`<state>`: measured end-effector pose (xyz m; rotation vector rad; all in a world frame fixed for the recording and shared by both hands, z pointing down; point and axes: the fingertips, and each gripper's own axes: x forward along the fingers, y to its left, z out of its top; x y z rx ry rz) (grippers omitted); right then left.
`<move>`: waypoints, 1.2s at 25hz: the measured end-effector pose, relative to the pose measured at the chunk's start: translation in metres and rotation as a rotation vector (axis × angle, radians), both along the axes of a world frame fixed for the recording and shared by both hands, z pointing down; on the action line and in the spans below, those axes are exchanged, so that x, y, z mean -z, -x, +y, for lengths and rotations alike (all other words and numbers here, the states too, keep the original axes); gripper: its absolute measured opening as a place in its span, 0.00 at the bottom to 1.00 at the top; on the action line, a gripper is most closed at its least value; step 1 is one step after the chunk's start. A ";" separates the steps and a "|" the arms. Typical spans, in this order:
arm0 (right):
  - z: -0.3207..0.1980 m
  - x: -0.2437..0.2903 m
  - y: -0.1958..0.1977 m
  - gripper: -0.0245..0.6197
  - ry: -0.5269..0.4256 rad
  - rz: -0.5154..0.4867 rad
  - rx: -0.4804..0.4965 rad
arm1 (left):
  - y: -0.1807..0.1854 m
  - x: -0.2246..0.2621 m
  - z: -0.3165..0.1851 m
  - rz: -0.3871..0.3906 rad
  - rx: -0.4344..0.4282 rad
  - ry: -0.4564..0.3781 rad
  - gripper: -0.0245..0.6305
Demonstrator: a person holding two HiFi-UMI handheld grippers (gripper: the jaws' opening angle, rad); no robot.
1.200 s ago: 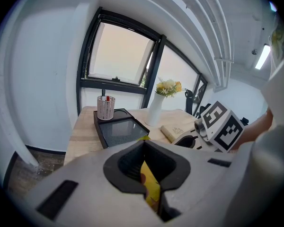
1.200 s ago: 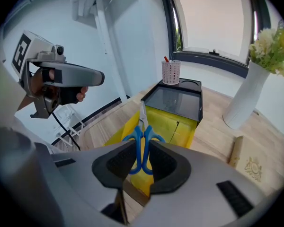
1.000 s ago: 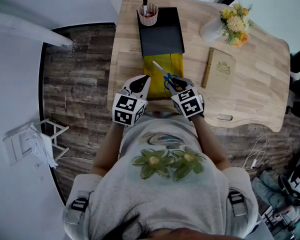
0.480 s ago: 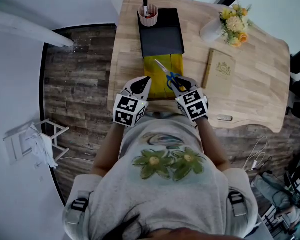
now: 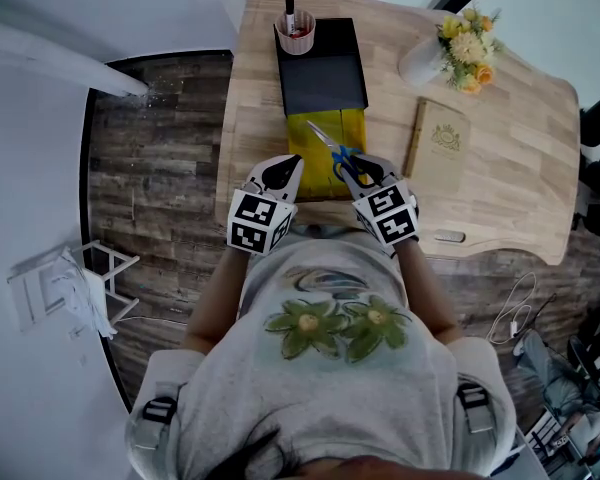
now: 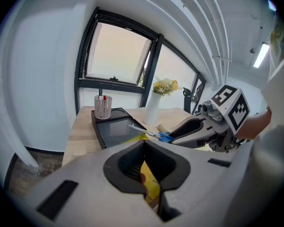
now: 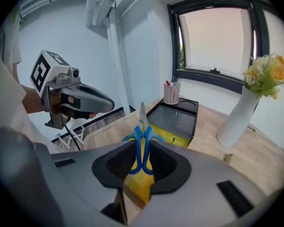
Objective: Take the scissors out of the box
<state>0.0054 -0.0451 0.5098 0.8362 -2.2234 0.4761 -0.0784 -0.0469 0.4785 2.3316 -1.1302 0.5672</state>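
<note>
Right gripper (image 7: 142, 144) clenches the scissors (image 7: 143, 126) by their blue handles, the safest hold; they look light, stiff, slick-bladed. Left gripper (image 6: 144, 145) pinches the yellow box (image 6: 150, 186) at the table's (image 5: 500, 168) near edge.

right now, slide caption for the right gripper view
Right gripper holding blue scissors by the handles over the yellow box

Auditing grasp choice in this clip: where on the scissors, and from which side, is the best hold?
Grip the scissors by the blue handle loops, from the person's side, as the right gripper does: they are the thick near end, while the thin blades point away.
</note>
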 end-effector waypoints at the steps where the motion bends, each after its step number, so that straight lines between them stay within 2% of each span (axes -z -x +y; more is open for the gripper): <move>1: 0.000 0.002 0.001 0.17 -0.005 -0.003 0.002 | 0.000 0.000 0.000 0.000 -0.001 0.000 0.05; 30: -0.008 0.048 0.009 0.17 -0.127 -0.060 0.016 | -0.002 0.000 0.001 0.000 -0.021 0.004 0.05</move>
